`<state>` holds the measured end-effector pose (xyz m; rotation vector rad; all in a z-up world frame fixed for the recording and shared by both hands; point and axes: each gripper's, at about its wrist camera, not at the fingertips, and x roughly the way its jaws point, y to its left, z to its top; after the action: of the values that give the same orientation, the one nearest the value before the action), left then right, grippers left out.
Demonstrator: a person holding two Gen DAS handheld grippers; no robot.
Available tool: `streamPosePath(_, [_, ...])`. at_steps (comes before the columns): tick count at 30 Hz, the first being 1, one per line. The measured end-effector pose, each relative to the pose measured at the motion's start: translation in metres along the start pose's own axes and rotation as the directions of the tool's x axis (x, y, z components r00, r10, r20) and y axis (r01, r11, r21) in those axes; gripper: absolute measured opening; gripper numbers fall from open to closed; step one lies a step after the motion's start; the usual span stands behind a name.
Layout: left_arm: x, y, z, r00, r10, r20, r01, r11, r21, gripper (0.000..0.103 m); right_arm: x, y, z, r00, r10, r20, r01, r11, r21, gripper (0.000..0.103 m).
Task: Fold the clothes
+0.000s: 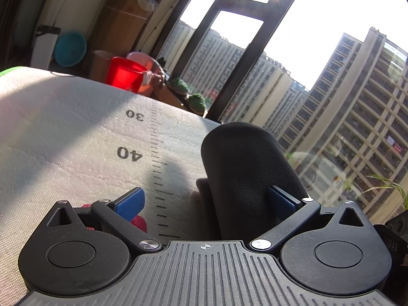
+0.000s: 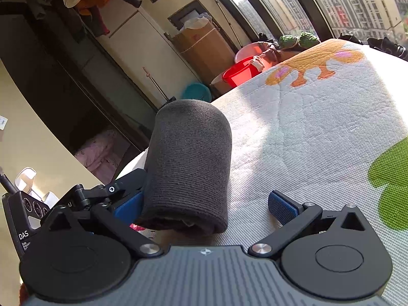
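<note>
A dark grey garment (image 1: 244, 173), folded into a thick bundle, lies on the white padded mat (image 1: 76, 137) with printed ruler marks. My left gripper (image 1: 206, 202) is open, and the bundle rests against the inner side of its right blue pad (image 1: 283, 201). In the right wrist view the same garment (image 2: 188, 165) fills the left half of my open right gripper (image 2: 205, 207), touching its left blue pad (image 2: 127, 209). The left gripper's black fingers (image 2: 122, 183) show just left of the bundle.
The mat (image 2: 318, 132) carries orange and green prints and ends near the bundle's left side. Past its far edge are a red bucket (image 1: 125, 76), a teal basin (image 1: 70, 48), a cardboard box (image 1: 125, 20), green potted plants (image 1: 196, 102) and a large window (image 1: 318, 38).
</note>
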<state>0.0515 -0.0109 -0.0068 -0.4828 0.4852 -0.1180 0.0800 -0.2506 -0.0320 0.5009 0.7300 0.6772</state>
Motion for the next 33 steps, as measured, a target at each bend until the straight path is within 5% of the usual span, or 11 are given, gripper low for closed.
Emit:
streamPosePath(4, [-0.003,-0.001,-0.001,1.0,0.01,0.014,-0.01,1.0,0.003,0.103,-0.035,0.01,0.004,0.99,-0.047,0.132,0.054,0.997,-0.055,0.097])
streamPosePath(5, [-0.004,-0.002,-0.001,1.0,0.015,0.017,-0.015,1.0,0.011,0.103,-0.042,0.019,0.008,0.984,-0.071,0.164,0.091,0.989,-0.119,0.073])
streamPosePath(6, [-0.004,-0.004,-0.001,1.0,0.021,0.02,-0.021,1.0,0.019,0.103,-0.044,0.028,0.012,0.979,-0.088,0.181,0.12,0.978,-0.171,0.033])
streamPosePath(7, [-0.004,-0.005,-0.001,0.999,0.026,0.023,-0.027,0.999,0.028,0.103,-0.044,0.037,0.016,0.976,-0.101,0.195,0.142,0.967,-0.21,0.022])
streamPosePath(11, [-0.009,-0.015,-0.001,0.997,0.056,0.055,-0.061,0.995,0.083,0.103,-0.027,0.072,0.029,0.973,-0.084,0.216,0.162,0.915,-0.371,0.02])
streamPosePath(13, [-0.014,-0.019,0.0,0.996,0.057,0.074,-0.065,0.993,0.103,0.099,0.002,0.081,0.032,0.985,-0.102,0.14,0.153,0.89,-0.429,0.02])
streamPosePath(15, [-0.022,-0.021,0.004,0.996,0.018,0.089,-0.027,0.995,0.095,0.063,0.028,0.079,0.032,0.984,-0.147,0.099,0.175,0.884,-0.434,0.021])
streamPosePath(16, [-0.027,-0.021,0.006,0.995,-0.003,0.097,-0.006,0.996,0.09,0.061,0.032,0.079,0.033,0.983,-0.152,0.106,0.183,0.881,-0.436,0.022])
streamPosePath(22, [-0.03,-0.028,0.008,0.971,-0.215,0.102,0.208,0.975,0.074,0.06,0.022,0.065,0.038,0.987,-0.134,0.085,0.157,0.903,-0.4,0.023])
streamPosePath(29, [-0.026,-0.034,0.006,0.941,-0.312,0.128,0.303,0.949,0.085,0.06,0.008,0.05,0.035,0.997,-0.057,0.051,0.07,0.945,-0.319,0.023])
streamPosePath(33, [-0.018,-0.032,0.003,0.956,-0.273,0.109,0.264,0.961,0.084,0.064,0.015,0.053,0.035,0.996,-0.071,0.06,0.088,0.931,-0.355,0.023])
